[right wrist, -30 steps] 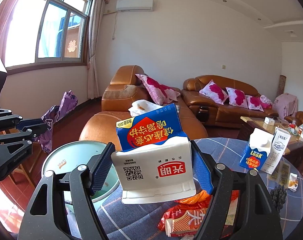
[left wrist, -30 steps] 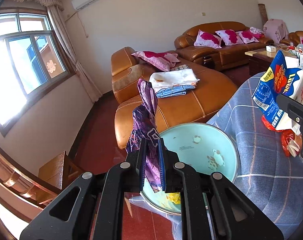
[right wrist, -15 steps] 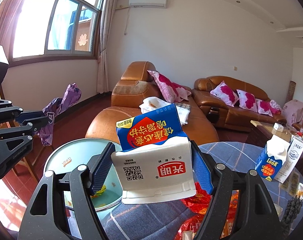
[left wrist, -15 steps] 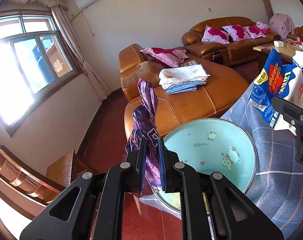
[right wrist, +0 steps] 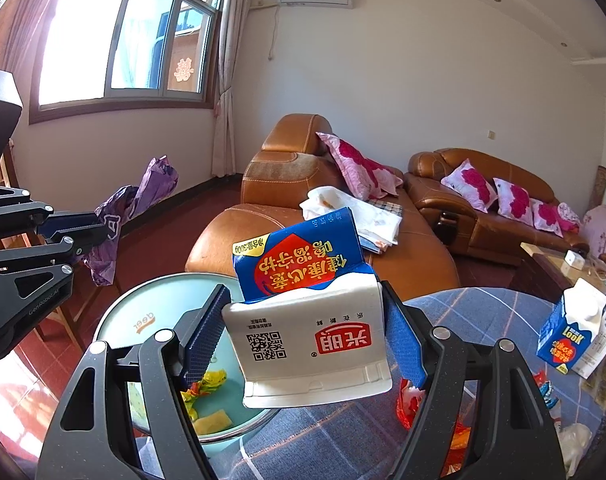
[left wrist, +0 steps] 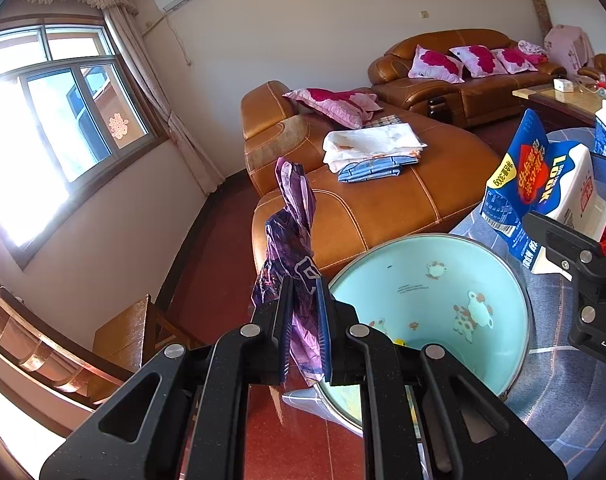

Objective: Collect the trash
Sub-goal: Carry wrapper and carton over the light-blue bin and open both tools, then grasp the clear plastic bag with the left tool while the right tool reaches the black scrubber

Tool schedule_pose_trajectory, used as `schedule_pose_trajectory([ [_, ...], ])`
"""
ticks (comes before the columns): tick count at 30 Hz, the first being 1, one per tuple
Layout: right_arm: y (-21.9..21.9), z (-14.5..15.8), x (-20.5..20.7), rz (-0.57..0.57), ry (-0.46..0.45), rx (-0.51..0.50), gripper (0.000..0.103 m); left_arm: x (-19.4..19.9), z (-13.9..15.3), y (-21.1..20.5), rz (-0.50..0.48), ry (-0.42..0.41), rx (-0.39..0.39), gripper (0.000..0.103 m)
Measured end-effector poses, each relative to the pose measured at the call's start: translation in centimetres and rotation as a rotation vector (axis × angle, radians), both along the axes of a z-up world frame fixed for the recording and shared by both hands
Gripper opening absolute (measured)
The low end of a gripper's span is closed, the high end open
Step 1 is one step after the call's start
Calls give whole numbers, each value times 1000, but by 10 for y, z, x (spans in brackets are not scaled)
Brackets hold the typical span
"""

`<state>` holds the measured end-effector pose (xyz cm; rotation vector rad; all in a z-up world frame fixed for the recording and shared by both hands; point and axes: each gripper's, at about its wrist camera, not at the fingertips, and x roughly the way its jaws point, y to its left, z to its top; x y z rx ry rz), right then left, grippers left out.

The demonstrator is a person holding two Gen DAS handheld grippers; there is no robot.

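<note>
Right wrist view, taken left to right with the pale blue basin [right wrist: 143, 320] as the landmark: up and left of the basin, the left gripper [right wrist: 91, 236] has its jaws pressed together on a crumpled purple plastic wrapper [right wrist: 143, 196], which hangs limp over the floor beyond the basin's rim. Inside the basin lie yellow wrapper scraps [right wrist: 207, 384]. Just right of the basin, over its near rim, the right gripper [right wrist: 303, 336] pinches a blue and white milk carton [right wrist: 303, 292] across its flattened sides, jaws spread wide around it. I judge the carton light and probably empty, stiff at its folds but easily crushed, so a hold across the broad faces suits it; the wrapper is soft and slippery and needs a firm pinch. Farther right of the basin, a second milk carton [right wrist: 571, 332] stands on the checked tablecloth [right wrist: 343, 440]. Red wrappers [right wrist: 407, 404] under the gripper are largely hidden, and the basin's near edge is cut off by the fingers
</note>
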<state>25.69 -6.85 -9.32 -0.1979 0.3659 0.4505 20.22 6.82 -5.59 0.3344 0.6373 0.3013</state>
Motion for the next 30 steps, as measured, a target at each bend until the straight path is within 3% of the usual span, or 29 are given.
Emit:
schedule_pose_trajectory([
  [6, 9, -3, 6, 38, 26, 5, 74, -1, -1, 5, -5, 2, -18, 18],
  [8, 9, -3, 7, 32, 25, 12, 83, -4, -1, 5, -12, -2, -22, 33],
  [10, 6, -3, 6, 23, 31, 29, 85, -6, -1, 4, -10, -7, -16, 46],
  [21, -30, 5, -30, -117, 54, 42, 86, -20, -5, -8, -53, 8, -67, 51],
  [30, -109, 7, -83, -329, 45, 34, 86, -38, -13, -68, -183, 46, -85, 53],
])
